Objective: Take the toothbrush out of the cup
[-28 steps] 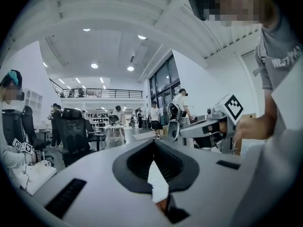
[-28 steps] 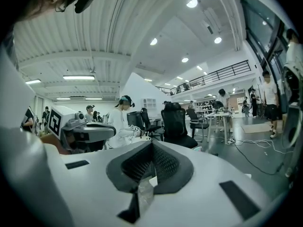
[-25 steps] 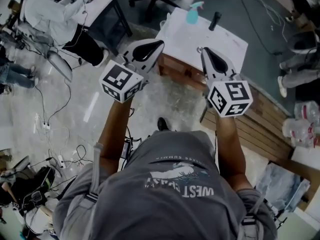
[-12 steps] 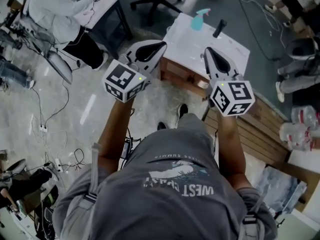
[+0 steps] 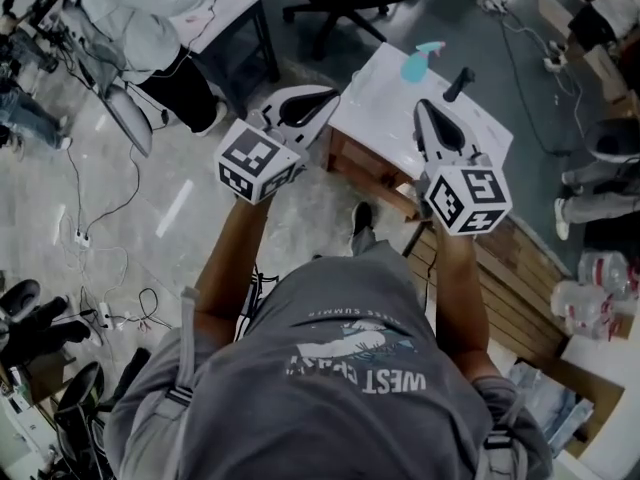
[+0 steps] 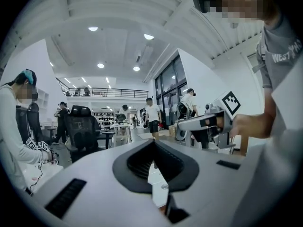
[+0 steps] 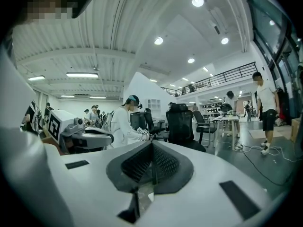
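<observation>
Head view: a standing person holds both grippers raised in front of a small white table [image 5: 385, 103], each with nothing in it.

The left gripper [image 5: 322, 96] has its jaws pressed together, and the left gripper view shows only open room past the dark pads. The right gripper [image 5: 425, 113] is closed the same way, pad against pad, with nothing pinched between them. From above, the left one lies over the table's near left corner and the right one over its near right side, both aimed forward. On the table's far side stands a teal spray bottle [image 5: 420, 61], and just beside it a dark slim object [image 5: 459, 82] leans. It is too small to tell whether that is the cup with the toothbrush. It lies well apart from both grippers. A seated person [image 5: 125, 13] in a white top works at another desk to the left.
</observation>
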Motion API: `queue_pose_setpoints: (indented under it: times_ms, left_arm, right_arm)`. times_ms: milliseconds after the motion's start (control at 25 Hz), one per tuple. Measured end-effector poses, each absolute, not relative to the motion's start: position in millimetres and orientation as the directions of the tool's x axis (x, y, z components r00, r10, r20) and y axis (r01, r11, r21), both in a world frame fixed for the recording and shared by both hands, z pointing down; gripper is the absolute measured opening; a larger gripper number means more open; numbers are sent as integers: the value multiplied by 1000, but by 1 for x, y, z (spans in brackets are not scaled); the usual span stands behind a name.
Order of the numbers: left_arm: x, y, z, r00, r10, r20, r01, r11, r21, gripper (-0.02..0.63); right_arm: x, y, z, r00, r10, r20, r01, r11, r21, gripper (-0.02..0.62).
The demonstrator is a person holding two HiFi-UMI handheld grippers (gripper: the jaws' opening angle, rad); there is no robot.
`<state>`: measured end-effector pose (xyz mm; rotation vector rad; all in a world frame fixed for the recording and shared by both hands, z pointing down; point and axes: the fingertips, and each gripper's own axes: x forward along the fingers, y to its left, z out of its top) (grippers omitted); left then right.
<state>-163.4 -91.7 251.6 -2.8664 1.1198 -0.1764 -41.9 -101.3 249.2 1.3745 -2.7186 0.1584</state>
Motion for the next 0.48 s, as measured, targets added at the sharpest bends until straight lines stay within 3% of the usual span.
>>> queue_pose_setpoints:
  times_ms: [480]
  left_arm:
    - [-152, -162, 287, 697, -698, 165, -701, -712, -51, -3]
  right_arm:
    - [-36, -170, 274, -634, -754, 174, -773, 628, -92, 12]
